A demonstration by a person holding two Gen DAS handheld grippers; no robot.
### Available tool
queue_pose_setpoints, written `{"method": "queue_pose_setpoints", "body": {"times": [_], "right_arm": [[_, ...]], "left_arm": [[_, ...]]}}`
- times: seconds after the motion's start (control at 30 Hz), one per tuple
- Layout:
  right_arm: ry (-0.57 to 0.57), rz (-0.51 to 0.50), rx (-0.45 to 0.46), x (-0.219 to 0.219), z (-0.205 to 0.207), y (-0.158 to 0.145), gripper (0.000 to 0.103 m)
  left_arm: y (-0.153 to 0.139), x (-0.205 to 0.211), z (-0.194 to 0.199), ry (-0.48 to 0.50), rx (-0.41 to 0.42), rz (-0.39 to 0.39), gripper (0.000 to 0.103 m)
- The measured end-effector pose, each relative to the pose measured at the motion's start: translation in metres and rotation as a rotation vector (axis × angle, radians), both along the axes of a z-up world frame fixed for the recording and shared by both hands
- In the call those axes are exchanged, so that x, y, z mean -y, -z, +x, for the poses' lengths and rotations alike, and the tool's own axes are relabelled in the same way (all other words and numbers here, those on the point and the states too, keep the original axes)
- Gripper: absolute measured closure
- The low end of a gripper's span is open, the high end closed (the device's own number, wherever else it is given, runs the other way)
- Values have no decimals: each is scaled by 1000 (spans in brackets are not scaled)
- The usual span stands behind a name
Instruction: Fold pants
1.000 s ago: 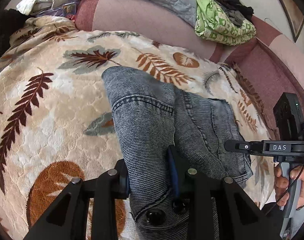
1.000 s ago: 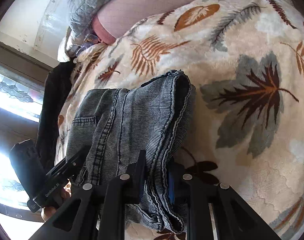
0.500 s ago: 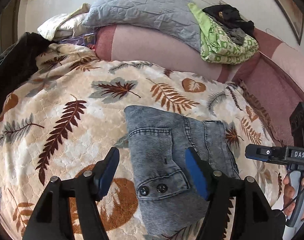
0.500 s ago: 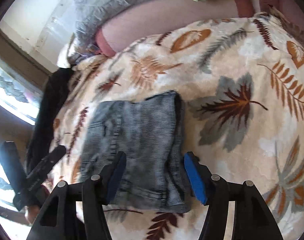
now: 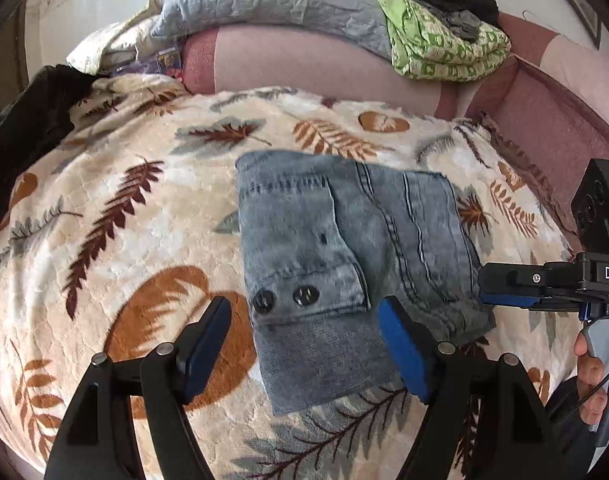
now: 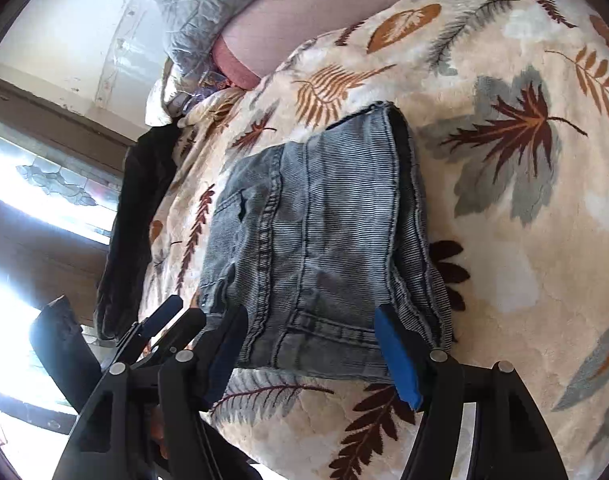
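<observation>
While both grippers are hovering with fingers spread apart, left gripper (image 5: 304, 344) and right gripper (image 6: 308, 344) are gripping nothing; folded pants (image 5: 344, 264) are lying mid-frame on the blanket (image 5: 124, 240). Risk: thick layers springing open.

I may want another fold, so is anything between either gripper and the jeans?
Nothing visible. The folded jeans lie bare on the leaf-print blanket, with the open left gripper and open right gripper right at their near edge.
</observation>
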State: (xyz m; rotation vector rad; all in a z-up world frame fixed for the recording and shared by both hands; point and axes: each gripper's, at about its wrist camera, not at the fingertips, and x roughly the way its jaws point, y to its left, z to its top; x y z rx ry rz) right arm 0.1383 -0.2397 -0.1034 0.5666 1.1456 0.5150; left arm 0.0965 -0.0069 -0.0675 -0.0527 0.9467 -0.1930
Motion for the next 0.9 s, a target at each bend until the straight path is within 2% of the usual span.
{"method": "queue_pose_setpoints", "body": {"times": [0.03,0.07,0.1,0.17,0.2,0.3,0.4,0.47,0.53,0.63,0.7,0.8,0.9], "right_arm": [[-3,-40,-29,-1,1,12,31],[2,-69,-57,-1,2,21,31],[15,-53,-40,1,-1,24,31],[45,-56,-7,5,-9,11,31],[66,-85,38,8,-17,0,31],[145,-215,260,14,-57,-33,28],[218,-315,395,18,-96,-38,19],[242,-372,462,13,-115,-33,18],[251,-414,475,12,-121,-30,18],[265,-417,516,14,-119,-38,18],[278,-417,539,18,-132,-40,18],[275,-422,538,18,-136,-38,18],[250,-442,561,13,-139,-36,18]], "left_arm": [[14,6,4,8,-52,25,24],[22,6,4,5,-63,28,22],[20,3,2,-13,-43,6,22],[8,-2,-5,-48,-25,-23,22],[0,-3,-10,-61,-4,-21,23],[-23,-9,-34,-121,101,-18,22],[-29,-13,-53,-167,123,-33,21],[-29,-12,-65,-185,126,-28,21],[-28,-10,-71,-198,124,-8,21],[-29,-3,-78,-208,115,33,21],[-31,1,-83,-217,125,73,21],[-36,7,-89,-233,142,129,21],[-38,11,-94,-242,151,146,21]]}}
